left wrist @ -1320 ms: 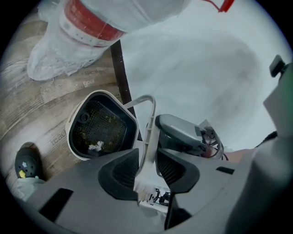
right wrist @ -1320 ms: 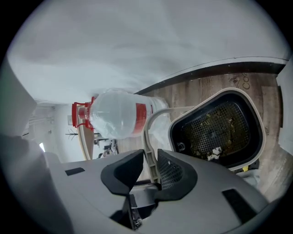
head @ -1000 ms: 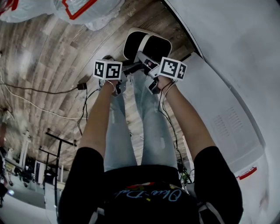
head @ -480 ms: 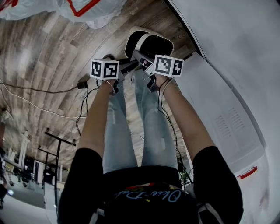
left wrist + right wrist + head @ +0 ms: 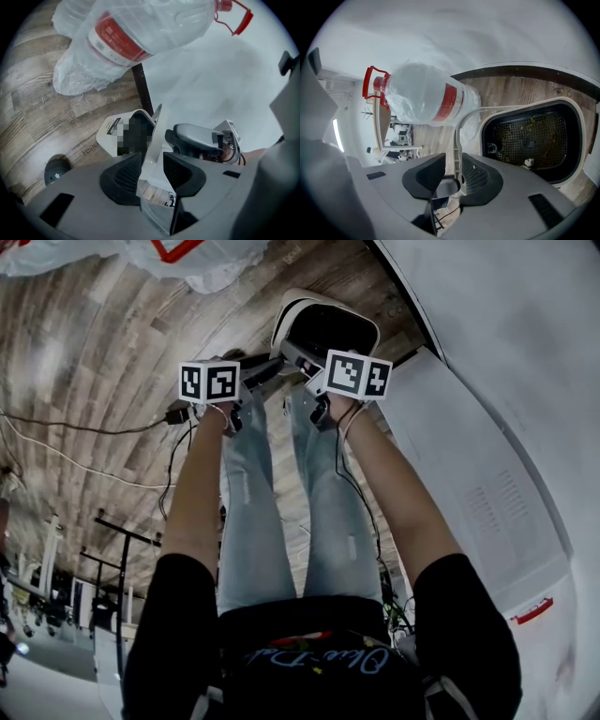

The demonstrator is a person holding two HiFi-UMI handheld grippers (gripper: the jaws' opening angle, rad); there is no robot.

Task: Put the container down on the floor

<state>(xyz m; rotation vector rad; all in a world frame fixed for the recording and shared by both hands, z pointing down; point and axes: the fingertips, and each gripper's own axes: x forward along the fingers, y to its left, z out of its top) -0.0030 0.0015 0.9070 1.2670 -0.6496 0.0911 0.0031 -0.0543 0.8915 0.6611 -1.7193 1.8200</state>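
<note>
Over the wooden floor [image 5: 103,362], left gripper [image 5: 151,163] and right gripper [image 5: 453,163] fingers, just opened, straddle the container [image 5: 287,322] rim.

floor [image 5: 33,117] lettering [image 5: 91,149]: perhaps "reac…" | shirt [image 5: 319,657] script: unreadable

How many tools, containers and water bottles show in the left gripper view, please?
White container: 1
Water bottle with red label: 1
Tool: 2, the left tool and the right tool; both have just been opening, with the container's wall between each one's jaws.
Total: 4
</note>
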